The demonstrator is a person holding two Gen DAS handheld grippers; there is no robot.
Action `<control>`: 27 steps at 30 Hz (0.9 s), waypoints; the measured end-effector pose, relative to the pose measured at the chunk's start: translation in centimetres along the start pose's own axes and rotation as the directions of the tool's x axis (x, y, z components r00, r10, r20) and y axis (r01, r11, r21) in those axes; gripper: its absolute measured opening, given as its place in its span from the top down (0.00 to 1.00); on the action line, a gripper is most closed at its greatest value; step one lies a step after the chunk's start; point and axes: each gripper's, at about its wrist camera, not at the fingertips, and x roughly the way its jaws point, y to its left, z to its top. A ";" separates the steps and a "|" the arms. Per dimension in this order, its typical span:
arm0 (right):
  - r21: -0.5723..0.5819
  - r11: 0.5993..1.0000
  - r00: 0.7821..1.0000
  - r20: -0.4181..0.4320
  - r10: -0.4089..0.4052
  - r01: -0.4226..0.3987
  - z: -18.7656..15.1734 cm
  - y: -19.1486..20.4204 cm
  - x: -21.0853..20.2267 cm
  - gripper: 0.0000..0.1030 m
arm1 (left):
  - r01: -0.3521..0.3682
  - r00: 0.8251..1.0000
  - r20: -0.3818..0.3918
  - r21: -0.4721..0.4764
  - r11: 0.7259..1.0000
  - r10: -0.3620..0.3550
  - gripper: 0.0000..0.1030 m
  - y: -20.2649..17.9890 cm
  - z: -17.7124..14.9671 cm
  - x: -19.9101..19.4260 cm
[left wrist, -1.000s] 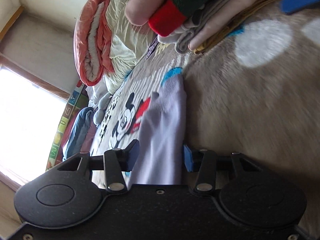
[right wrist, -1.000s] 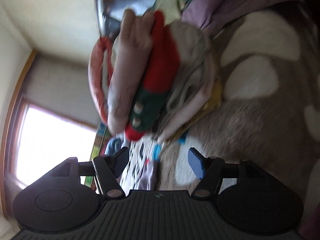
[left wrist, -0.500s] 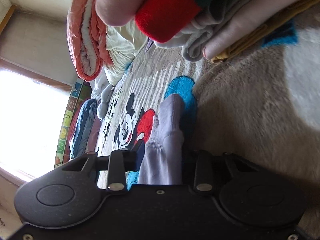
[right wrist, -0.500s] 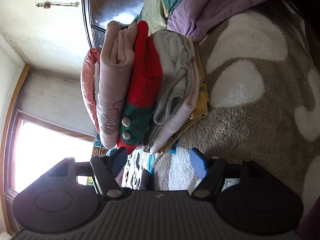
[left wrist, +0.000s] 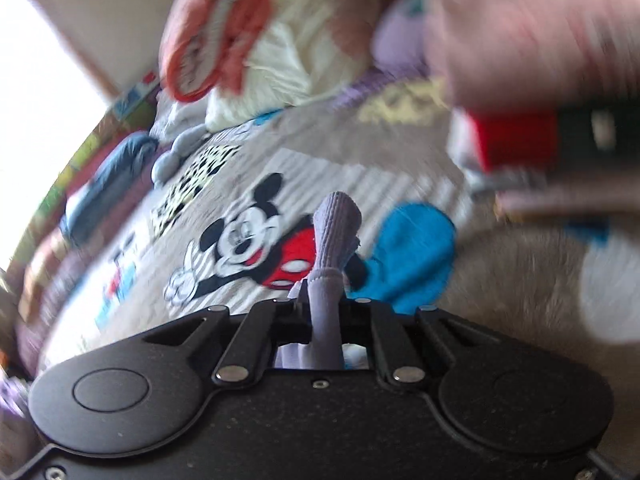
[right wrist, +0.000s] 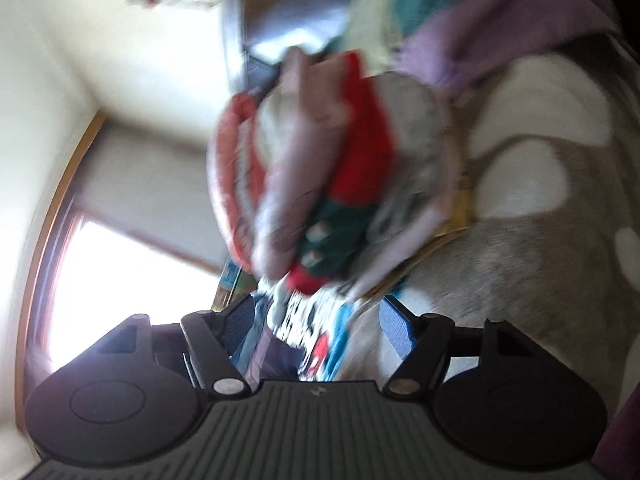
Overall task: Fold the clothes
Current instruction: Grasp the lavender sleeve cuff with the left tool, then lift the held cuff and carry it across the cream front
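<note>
Garment (left wrist: 334,236): lilac ribbed knit, pinched in left gripper (left wrist: 325,308), jaws closed on a narrow bunch; the free end stands up over the Mickey blanket (left wrist: 240,236) on the bed. Right gripper (right wrist: 316,320) wide apart, holding nothing, pointed at the folded stack (right wrist: 340,184) on the fleece (right wrist: 540,240). Both views motion-blurred. Risk: grip takes only a thin bunch, so cloth may slip out on a fast swing; dragging fabric could topple the stack nearby.
</note>
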 end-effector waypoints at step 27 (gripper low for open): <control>-0.821 0.365 0.810 -0.537 -0.236 -0.438 -27.1 15.2 1.7 0.48 | 0.073 0.984 0.178 -0.520 0.851 0.025 0.95 23.3 -8.8 -14.9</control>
